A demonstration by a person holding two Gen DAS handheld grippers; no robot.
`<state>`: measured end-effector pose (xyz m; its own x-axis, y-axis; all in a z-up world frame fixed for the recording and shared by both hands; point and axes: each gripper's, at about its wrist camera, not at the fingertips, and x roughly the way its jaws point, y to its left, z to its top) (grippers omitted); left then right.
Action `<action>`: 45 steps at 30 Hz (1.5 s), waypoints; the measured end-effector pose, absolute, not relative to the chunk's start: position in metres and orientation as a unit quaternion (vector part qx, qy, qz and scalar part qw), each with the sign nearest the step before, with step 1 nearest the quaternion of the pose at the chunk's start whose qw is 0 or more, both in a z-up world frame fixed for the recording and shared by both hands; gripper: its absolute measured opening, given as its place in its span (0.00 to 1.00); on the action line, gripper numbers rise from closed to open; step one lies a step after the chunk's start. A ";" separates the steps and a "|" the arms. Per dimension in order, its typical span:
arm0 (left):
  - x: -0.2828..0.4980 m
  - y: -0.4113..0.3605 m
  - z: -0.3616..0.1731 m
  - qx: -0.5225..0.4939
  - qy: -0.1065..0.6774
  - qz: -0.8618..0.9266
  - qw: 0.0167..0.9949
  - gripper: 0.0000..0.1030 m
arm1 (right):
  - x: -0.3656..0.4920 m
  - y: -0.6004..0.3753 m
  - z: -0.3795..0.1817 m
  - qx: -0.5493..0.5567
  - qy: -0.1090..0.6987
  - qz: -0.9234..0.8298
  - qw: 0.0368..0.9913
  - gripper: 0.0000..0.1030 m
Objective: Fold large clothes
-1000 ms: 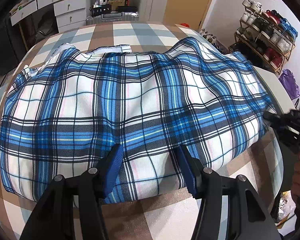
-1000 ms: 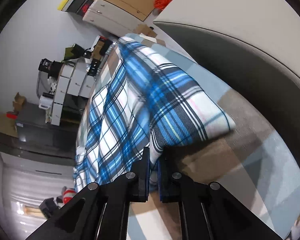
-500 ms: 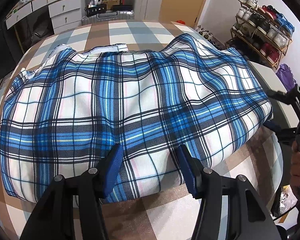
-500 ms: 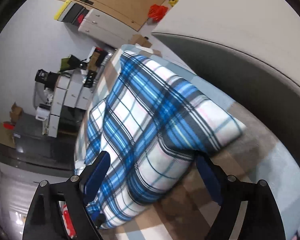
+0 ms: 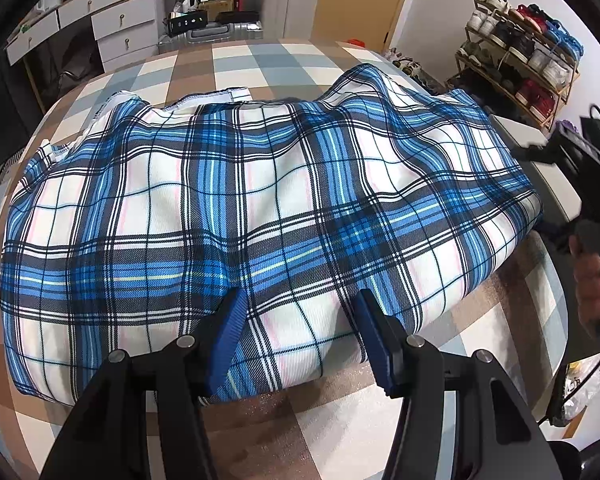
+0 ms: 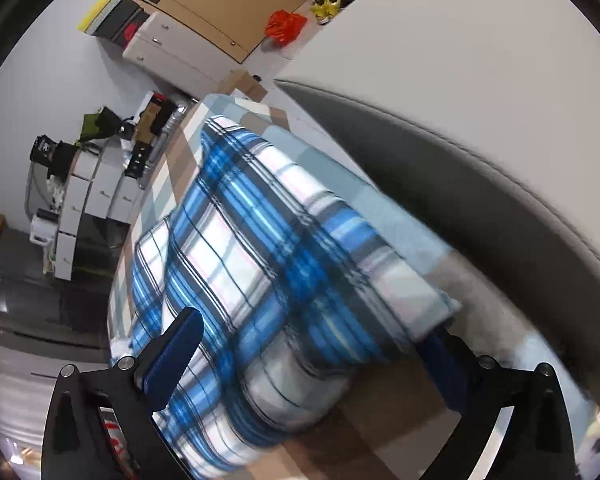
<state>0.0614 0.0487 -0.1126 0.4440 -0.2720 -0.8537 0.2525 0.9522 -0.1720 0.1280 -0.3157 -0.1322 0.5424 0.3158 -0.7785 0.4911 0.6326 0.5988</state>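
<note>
A blue, white and black plaid garment (image 5: 260, 208) lies folded on the checked tablecloth (image 5: 236, 64). My left gripper (image 5: 298, 312) is open, its blue pads (image 5: 228, 340) straddling the garment's near edge. My right gripper (image 6: 312, 344) is open around the garment's end (image 6: 268, 280), which is blurred in the right wrist view. The right gripper (image 5: 572, 168) and the hand holding it also show at the right edge of the left wrist view, beside the garment's right end.
A white drawer unit (image 5: 112, 28) and a silver suitcase (image 5: 212, 34) stand beyond the table. A shoe rack (image 5: 520, 64) stands at the right. A pale, dark-edged surface (image 6: 480, 100) sits right beside the table.
My right gripper opened, let go of the garment's end and now sits a little farther from it. My left gripper stayed open at the near edge.
</note>
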 end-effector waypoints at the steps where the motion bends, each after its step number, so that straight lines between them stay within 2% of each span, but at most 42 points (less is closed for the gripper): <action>1: 0.061 0.048 -0.113 -0.008 0.504 -0.154 0.850 0.49 | 0.132 -0.316 -0.133 0.427 0.474 -0.050 0.769 1.00; 8: 0.061 0.047 -0.114 0.005 0.503 -0.157 0.850 0.49 | 0.155 -0.312 -0.131 0.407 0.455 -0.046 0.791 1.00; 10: 0.061 0.047 -0.114 0.006 0.503 -0.158 0.849 0.49 | 0.155 -0.311 -0.132 0.400 0.443 -0.046 0.801 0.84; 11: 0.061 0.047 -0.113 0.006 0.504 -0.159 0.849 0.49 | 0.155 -0.311 -0.133 0.395 0.443 -0.048 0.804 0.66; 12: 0.061 0.047 -0.114 0.006 0.504 -0.160 0.849 0.49 | 0.154 -0.311 -0.133 0.392 0.440 -0.049 0.806 0.54; 13: 0.061 0.048 -0.113 0.006 0.504 -0.160 0.849 0.49 | 0.151 -0.313 -0.133 0.395 0.431 -0.047 0.810 0.48; 14: 0.061 0.048 -0.114 0.007 0.504 -0.161 0.849 0.49 | 0.147 -0.314 -0.131 0.401 0.418 -0.037 0.814 0.33; 15: 0.061 0.048 -0.114 0.008 0.504 -0.160 0.849 0.49 | 0.146 -0.314 -0.129 0.403 0.410 -0.026 0.818 0.26; 18: 0.061 0.047 -0.114 0.010 0.503 -0.159 0.849 0.49 | 0.142 -0.310 -0.114 0.390 0.386 -0.005 0.836 0.21; 23: 0.059 0.048 -0.112 0.006 0.501 -0.161 0.850 0.49 | 0.134 -0.312 -0.095 0.406 0.357 0.010 0.841 0.18; 37: 0.043 0.043 -0.099 -0.062 0.501 -0.271 0.820 0.49 | 0.069 -0.355 -0.065 0.371 0.364 -0.023 0.854 0.18; 41: 0.034 0.033 -0.093 -0.029 0.488 -0.265 0.831 0.49 | 0.063 -0.360 -0.044 0.318 0.377 -0.032 0.870 0.18; 45: 0.035 0.034 -0.092 -0.018 0.487 -0.253 0.835 0.49 | 0.062 -0.360 -0.025 0.297 0.368 -0.040 0.880 0.12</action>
